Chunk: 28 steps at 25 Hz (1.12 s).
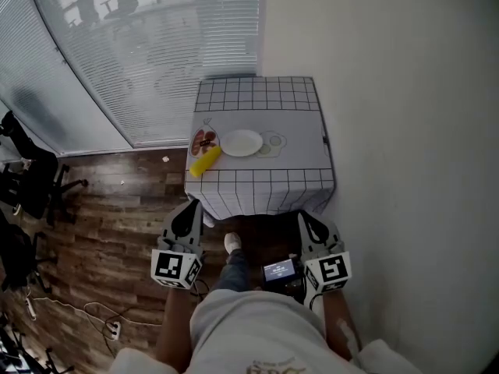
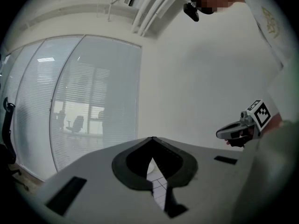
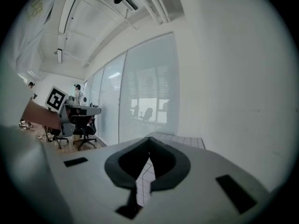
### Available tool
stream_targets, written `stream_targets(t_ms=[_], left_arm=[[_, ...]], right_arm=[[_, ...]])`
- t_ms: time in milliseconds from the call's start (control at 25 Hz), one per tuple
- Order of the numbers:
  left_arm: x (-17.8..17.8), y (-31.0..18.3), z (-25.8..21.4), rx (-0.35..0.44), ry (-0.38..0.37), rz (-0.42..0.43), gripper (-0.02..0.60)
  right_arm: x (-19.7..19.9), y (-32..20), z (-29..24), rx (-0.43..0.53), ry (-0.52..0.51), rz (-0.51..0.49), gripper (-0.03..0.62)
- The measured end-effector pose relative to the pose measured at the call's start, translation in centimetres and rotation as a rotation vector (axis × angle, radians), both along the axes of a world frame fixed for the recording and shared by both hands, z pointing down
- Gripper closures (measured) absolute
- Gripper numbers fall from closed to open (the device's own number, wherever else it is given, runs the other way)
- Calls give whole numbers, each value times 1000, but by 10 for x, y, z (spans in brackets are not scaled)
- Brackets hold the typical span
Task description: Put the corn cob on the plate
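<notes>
A yellow corn cob [image 1: 205,161] lies at the front left of a small table draped in a checked cloth [image 1: 257,185]. It rests just left of the white plate [image 1: 242,142], which holds nothing. My left gripper [image 1: 192,206] and right gripper [image 1: 304,215] are held side by side in front of the table, short of its near edge, both pointing toward it. Each is shut with nothing between its jaws. In the left gripper view the shut left gripper [image 2: 152,139] shows a sliver of checked cloth [image 2: 160,190] through its gap. The right gripper [image 3: 149,138] looks the same in the right gripper view.
A small dish with red-brown food [image 1: 203,140] sits beside the corn. A white wall [image 1: 405,131] runs along the right, and blinds [image 1: 156,45] cover the window behind. Dark office chairs [image 1: 31,181] and a cable [image 1: 78,310] sit on the wood floor at the left. The person's shoe [image 1: 232,242] is near the table.
</notes>
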<state>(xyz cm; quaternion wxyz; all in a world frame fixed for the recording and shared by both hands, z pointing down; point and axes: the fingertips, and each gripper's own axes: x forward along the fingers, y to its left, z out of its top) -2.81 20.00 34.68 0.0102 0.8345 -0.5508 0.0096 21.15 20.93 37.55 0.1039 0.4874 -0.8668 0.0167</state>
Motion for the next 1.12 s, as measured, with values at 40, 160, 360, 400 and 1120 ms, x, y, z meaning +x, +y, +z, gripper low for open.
stream_targets(t_ms=[40,160,360,400,1120], left_arm=[[-3,-10,1,-5,-3,-1,575],[-11,-41,1,-18,0,2,574],[-23,-93,4,-34,8,10,575],[-25,-103,5,-40,9,11,575],[-85,-219,23,-79,-14,16,574]], right_arm=[[0,-10,0,-4,-4,6,588],[-7,-40,-1,-12,-4,15,588],[-23,-86,3,-34,1,20,588],[-26,-94,4,-39,5,19,588],[-92,-205,28,-116,52,-31,588]])
